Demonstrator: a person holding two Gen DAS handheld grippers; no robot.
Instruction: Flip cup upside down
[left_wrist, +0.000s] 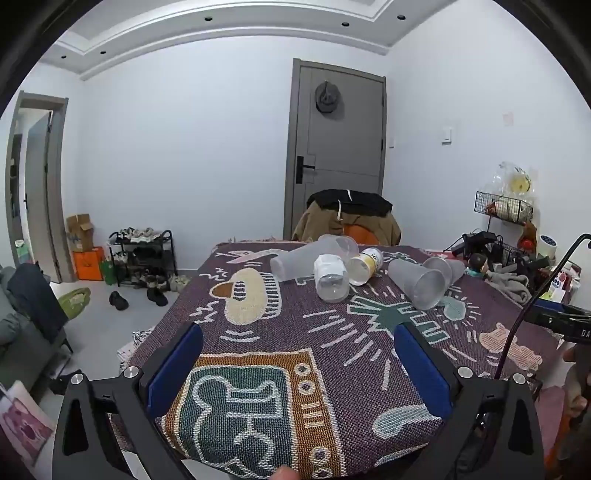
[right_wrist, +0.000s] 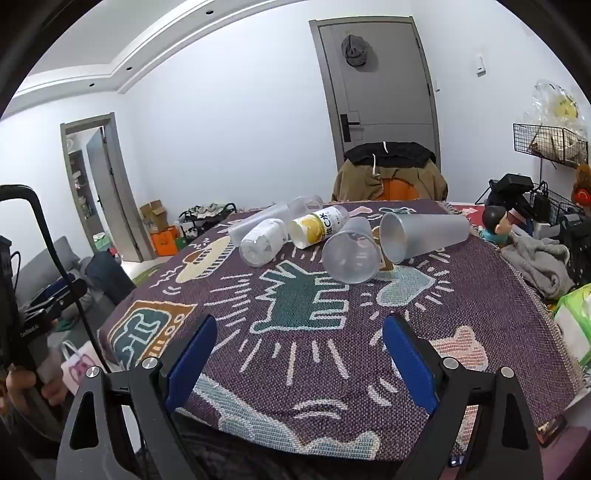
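Several translucent plastic cups and bottles lie on their sides on the patterned purple tablecloth (left_wrist: 332, 343) (right_wrist: 314, 332). Nearest the right gripper is a frosted cup (right_wrist: 351, 254) (left_wrist: 419, 282) with its mouth toward me, and a second frosted cup (right_wrist: 421, 232) (left_wrist: 445, 267) lies beside it. A yellow-labelled bottle (right_wrist: 319, 227) (left_wrist: 365, 264), a white-labelled bottle (right_wrist: 262, 240) (left_wrist: 330, 277) and a long clear cup (right_wrist: 258, 219) (left_wrist: 306, 256) lie further left. My left gripper (left_wrist: 299, 365) and right gripper (right_wrist: 299, 350) are both open and empty, well short of the cups.
A chair draped with jackets (left_wrist: 351, 218) stands behind the table before a grey door (left_wrist: 338, 140). Clutter, a grey cloth (right_wrist: 535, 262) and a wire rack (right_wrist: 550, 144) crowd the right side. A shoe rack (left_wrist: 142, 254) and boxes stand at the left wall.
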